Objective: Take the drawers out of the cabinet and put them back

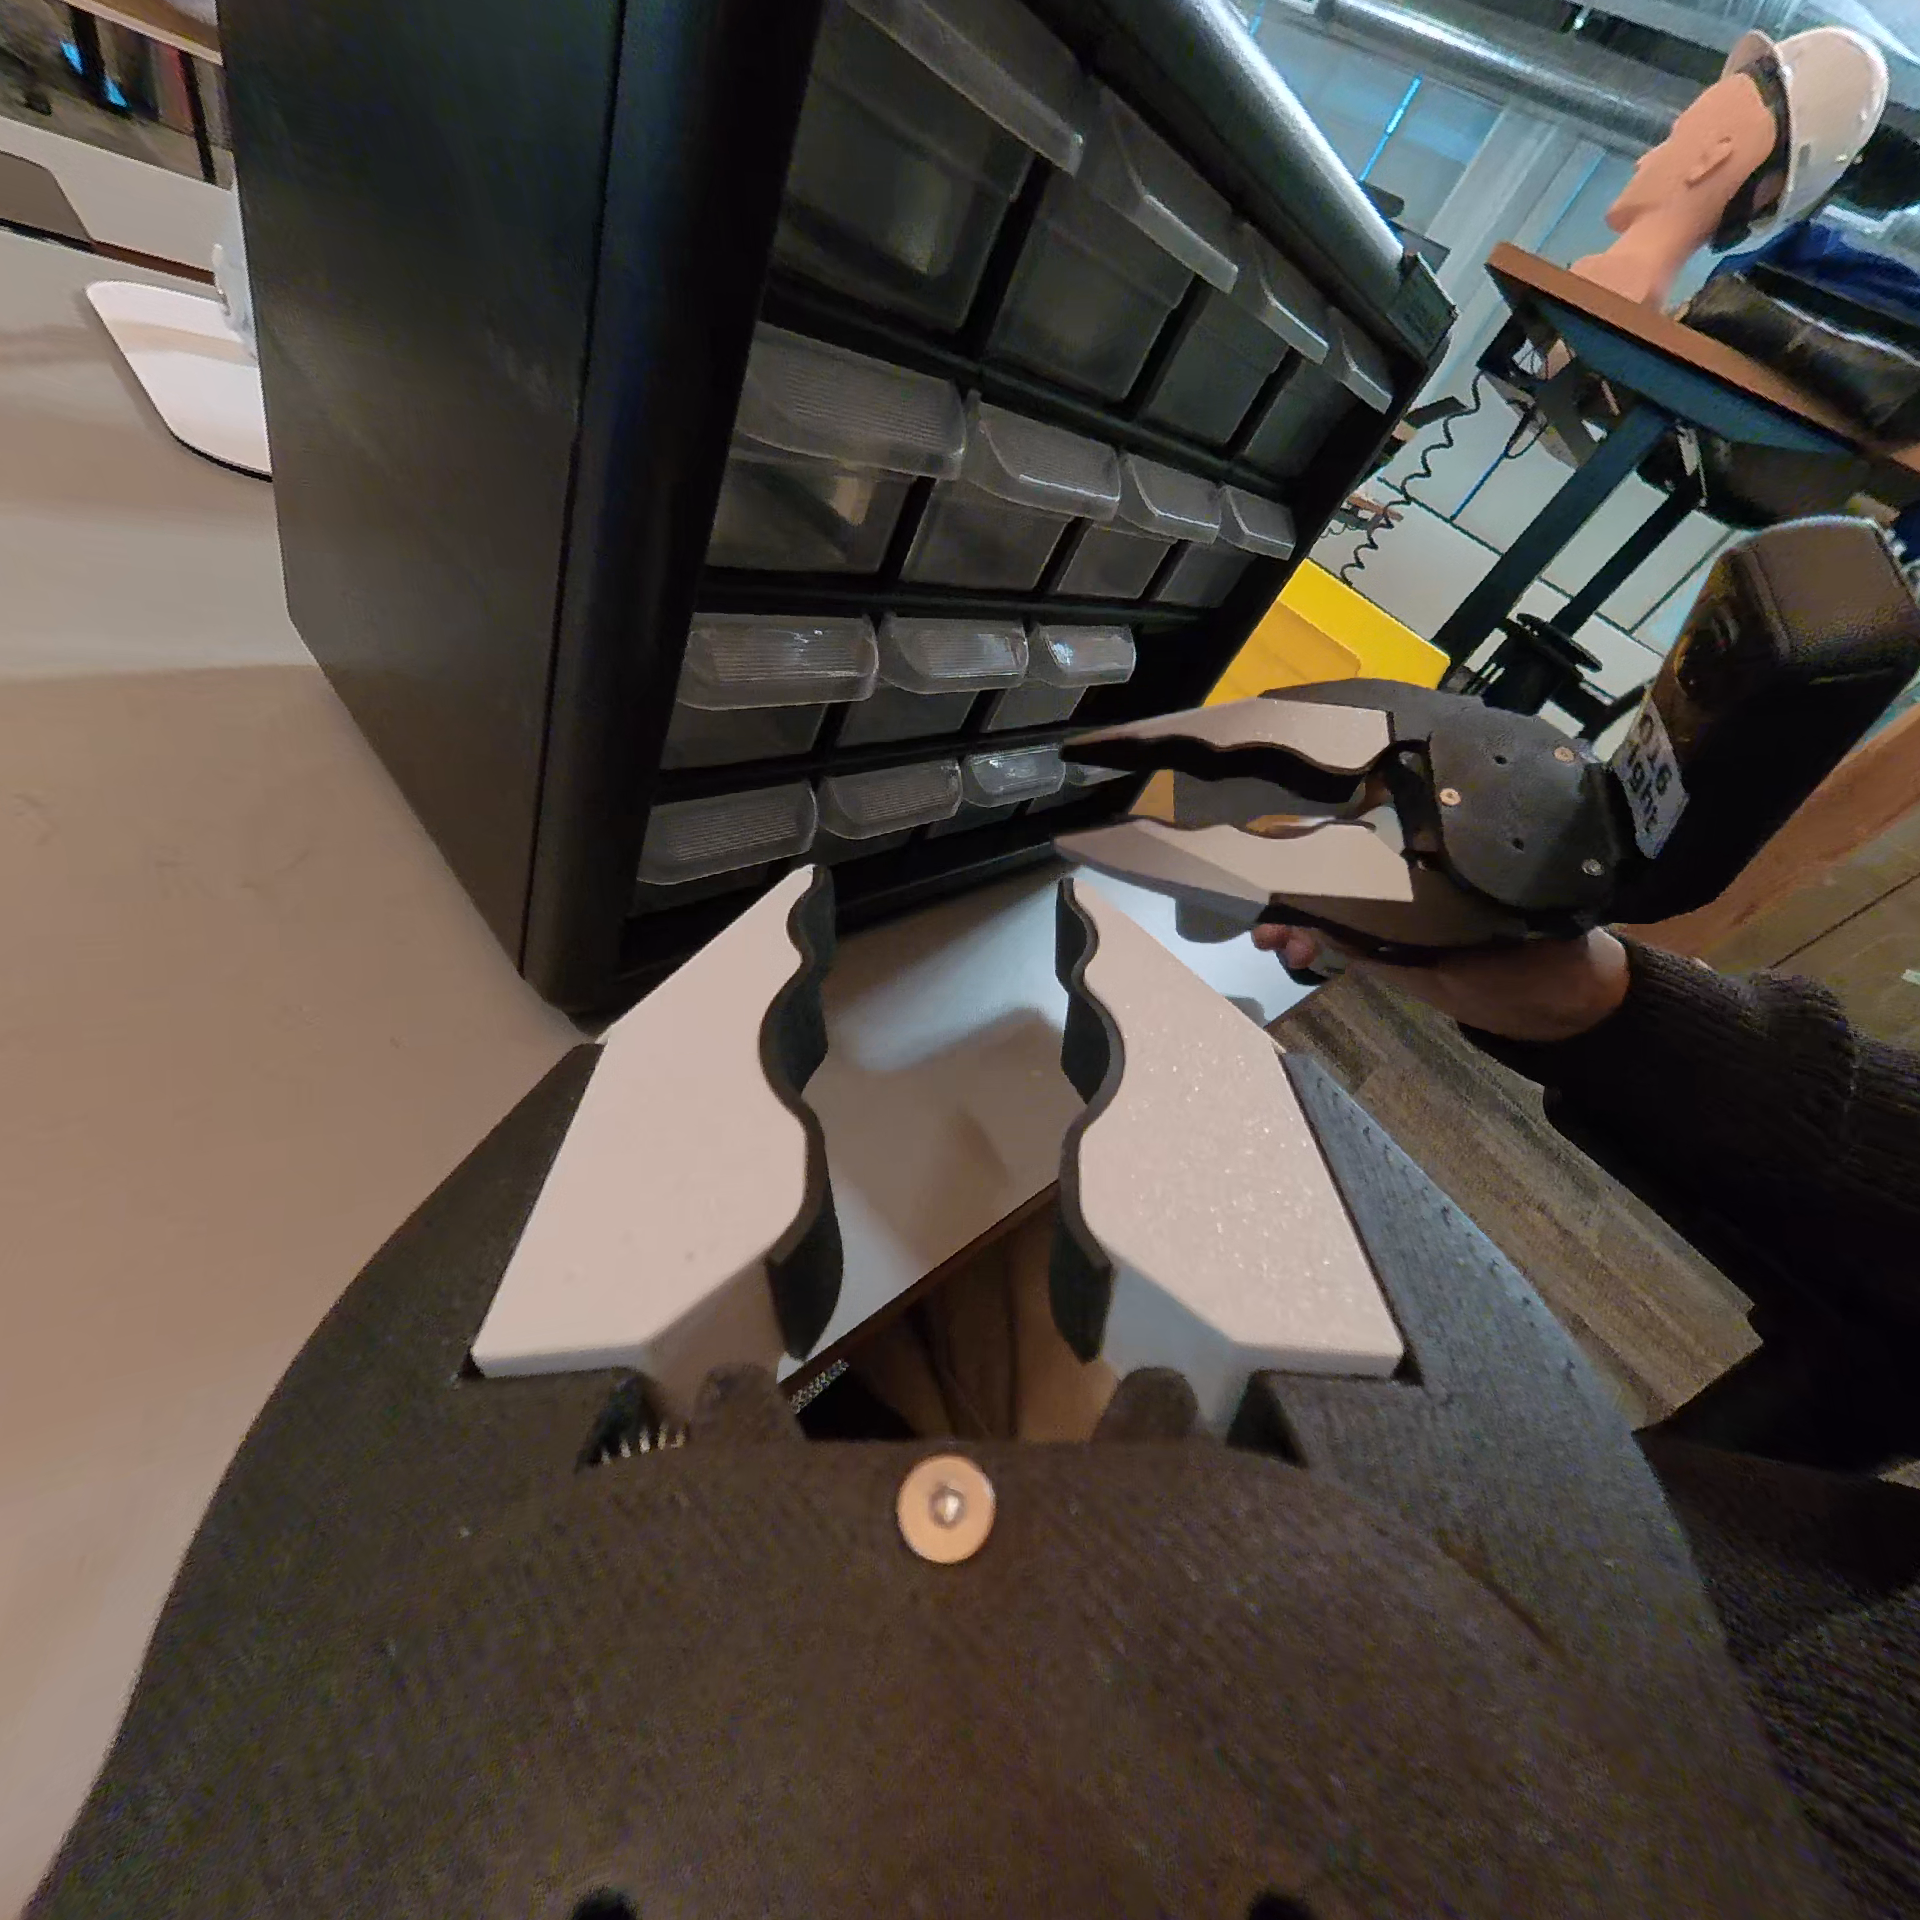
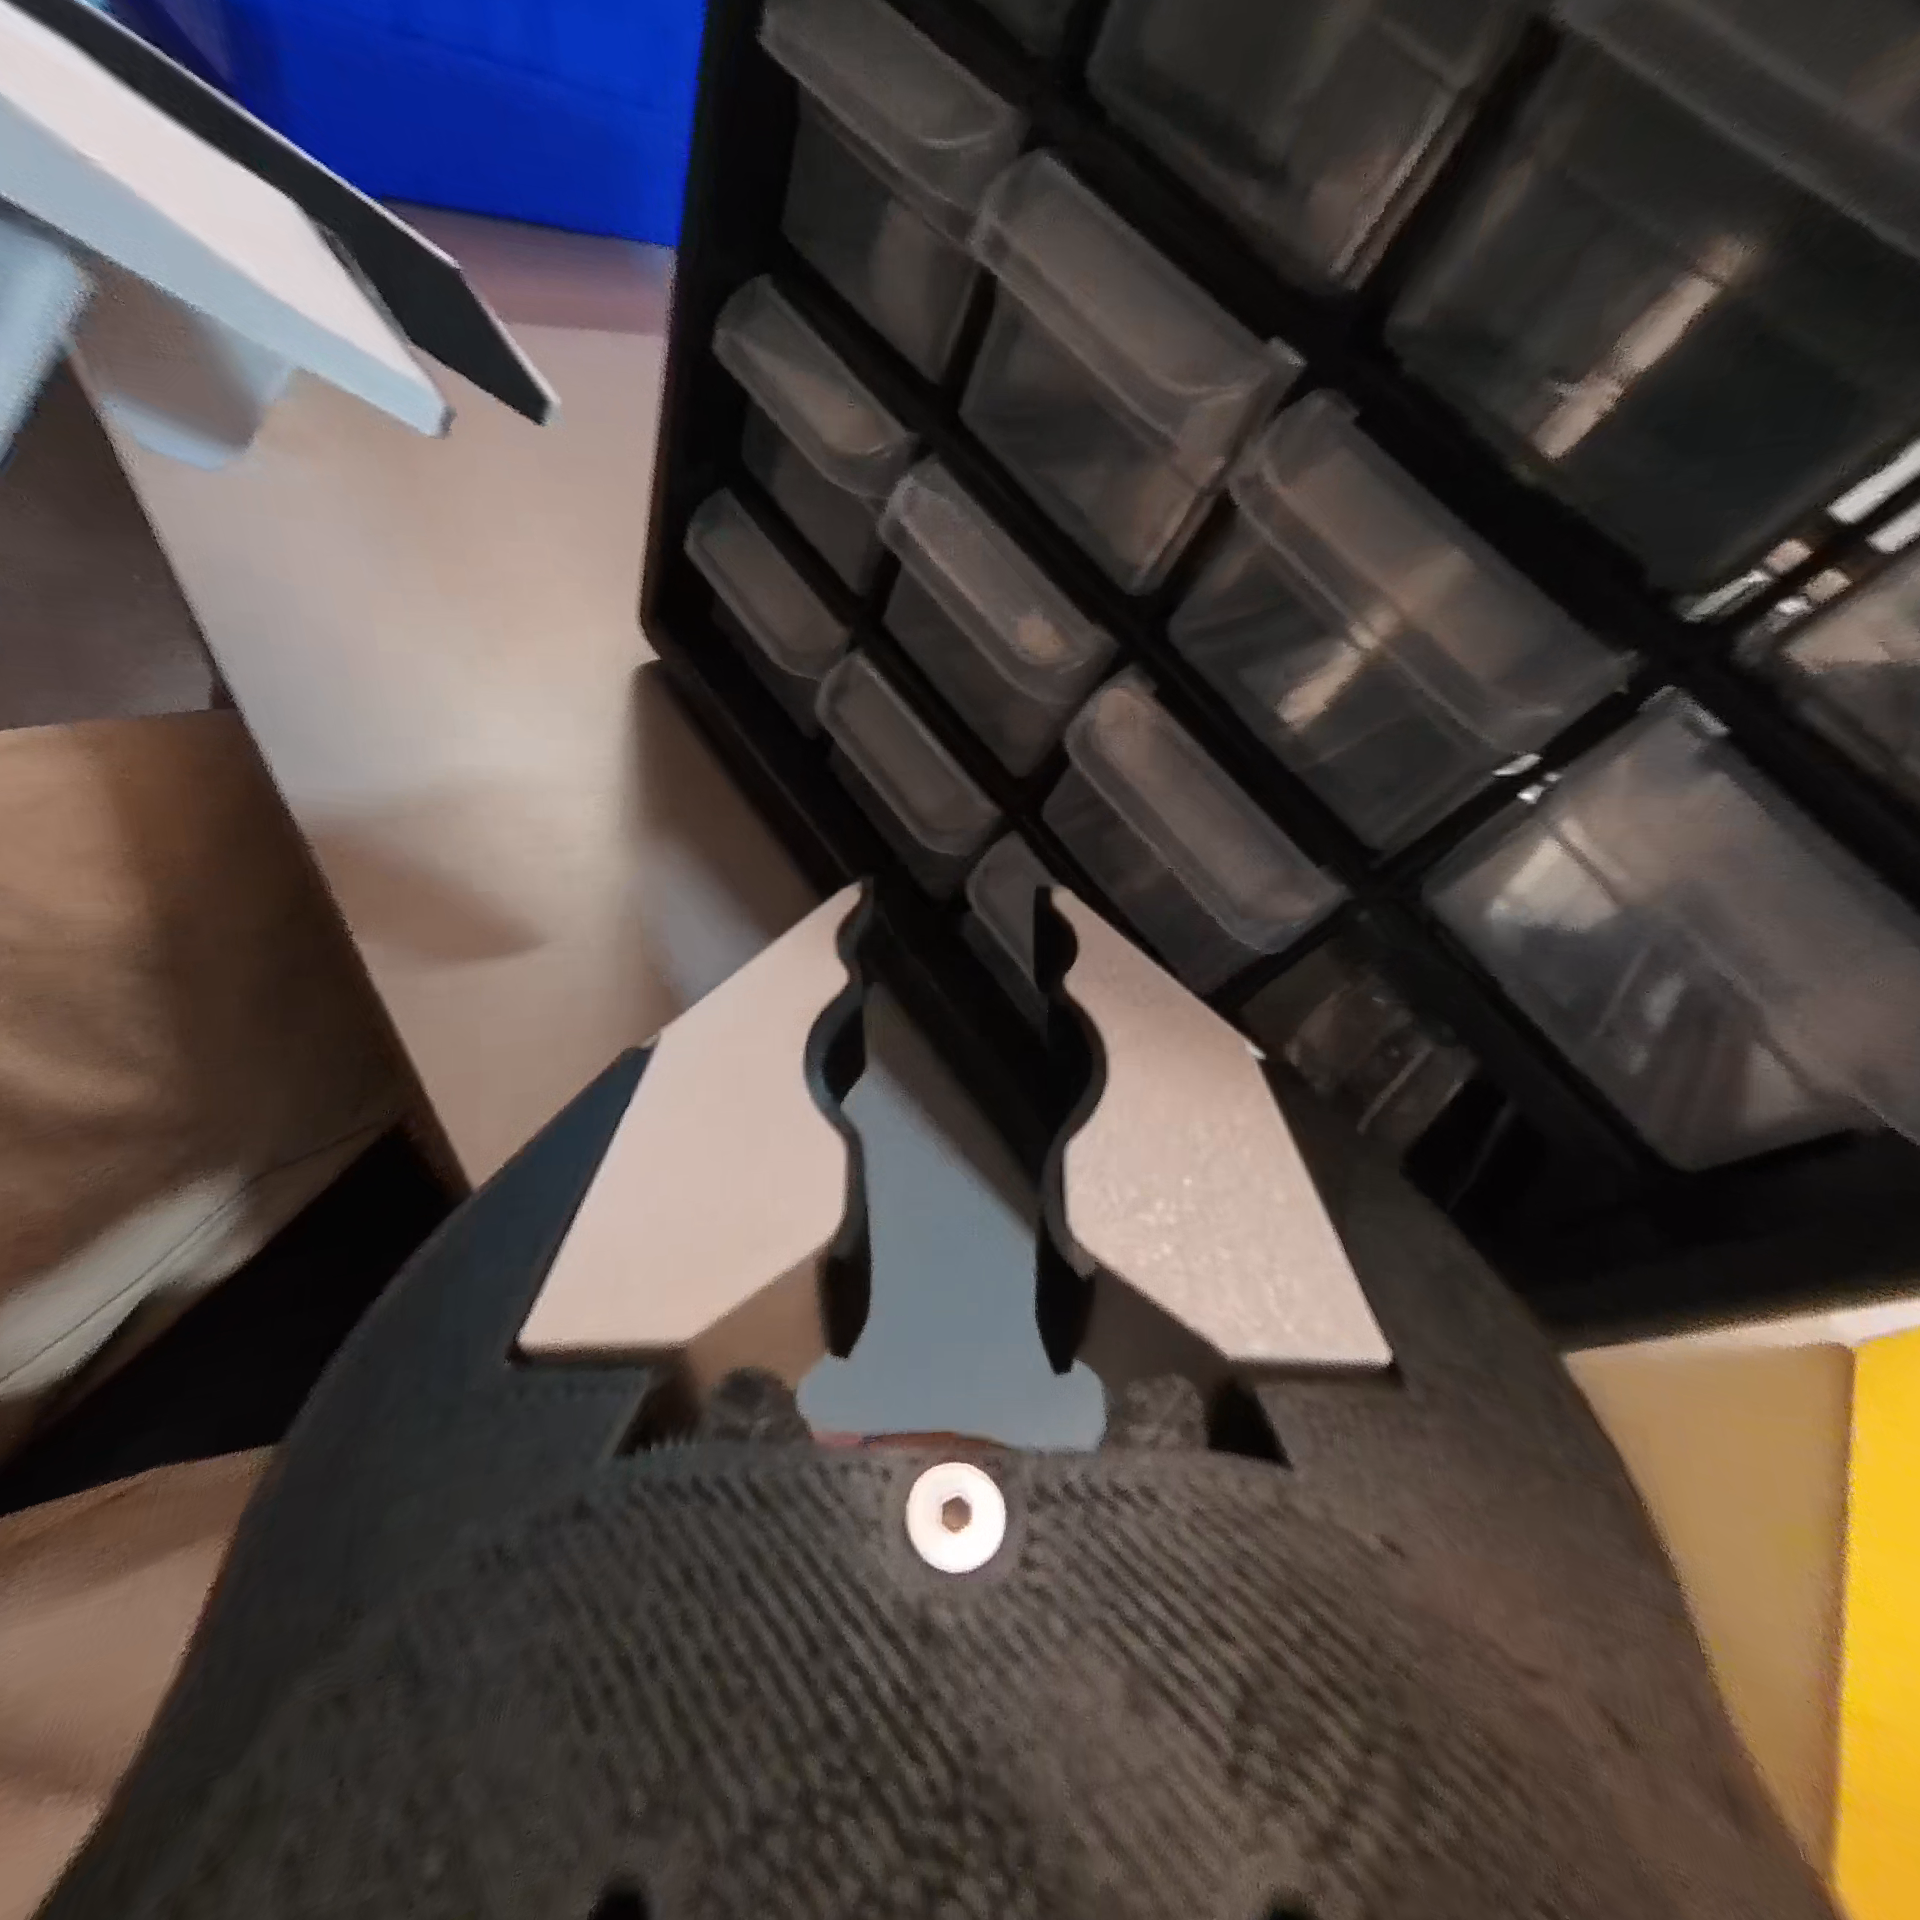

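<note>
A black cabinet (image 1: 447, 468) with rows of clear plastic drawers (image 1: 779, 675) stands on a pale table (image 1: 208, 935). My left gripper (image 1: 940, 904) is open and empty, low in front of the cabinet's bottom left corner. My right gripper (image 1: 1070, 805) is open and empty, its tips at the right end of the bottom row. In the right wrist view the right gripper (image 2: 951, 914) points at the bottom drawers (image 2: 904, 769) without touching them. The third row ends in a dark slot (image 1: 1153, 665). Another slot (image 2: 1351, 1039) looks dark; I cannot tell if it is empty.
A hand in a dark sleeve (image 1: 1527, 977) holds the right gripper. The table edge (image 1: 1236, 1008) runs just right of my left gripper, with carpet below. A white stand base (image 1: 177, 374) lies at the far left. A yellow bin (image 1: 1320, 644) and another desk (image 1: 1683, 395) stand behind.
</note>
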{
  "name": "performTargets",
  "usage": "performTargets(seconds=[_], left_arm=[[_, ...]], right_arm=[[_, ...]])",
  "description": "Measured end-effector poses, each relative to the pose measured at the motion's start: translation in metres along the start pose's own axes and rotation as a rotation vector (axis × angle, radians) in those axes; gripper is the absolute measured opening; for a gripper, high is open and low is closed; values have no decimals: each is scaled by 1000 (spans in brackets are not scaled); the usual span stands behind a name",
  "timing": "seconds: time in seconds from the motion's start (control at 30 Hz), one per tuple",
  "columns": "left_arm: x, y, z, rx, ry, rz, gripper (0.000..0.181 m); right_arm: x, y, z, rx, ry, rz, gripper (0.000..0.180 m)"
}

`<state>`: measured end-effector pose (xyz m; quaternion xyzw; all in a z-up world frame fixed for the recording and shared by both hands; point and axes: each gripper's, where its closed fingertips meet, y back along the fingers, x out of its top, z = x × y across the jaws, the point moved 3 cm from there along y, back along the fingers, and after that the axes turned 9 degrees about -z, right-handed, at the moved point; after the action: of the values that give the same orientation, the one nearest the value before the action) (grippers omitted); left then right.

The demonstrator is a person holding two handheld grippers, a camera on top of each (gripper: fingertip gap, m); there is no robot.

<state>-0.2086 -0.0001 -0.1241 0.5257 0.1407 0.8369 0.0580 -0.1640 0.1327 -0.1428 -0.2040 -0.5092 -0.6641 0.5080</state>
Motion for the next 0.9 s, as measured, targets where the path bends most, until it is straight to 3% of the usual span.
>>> performTargets(seconds=[0.43, 0.9], left_arm=[[-16, -11, 12, -104, 25, -129, 48], [-27, -18, 19, -108, -53, -207, 44]], right_arm=[[4, 4, -18, 203, -143, 44, 29], [0, 2, -21, 295, -211, 35, 25]])
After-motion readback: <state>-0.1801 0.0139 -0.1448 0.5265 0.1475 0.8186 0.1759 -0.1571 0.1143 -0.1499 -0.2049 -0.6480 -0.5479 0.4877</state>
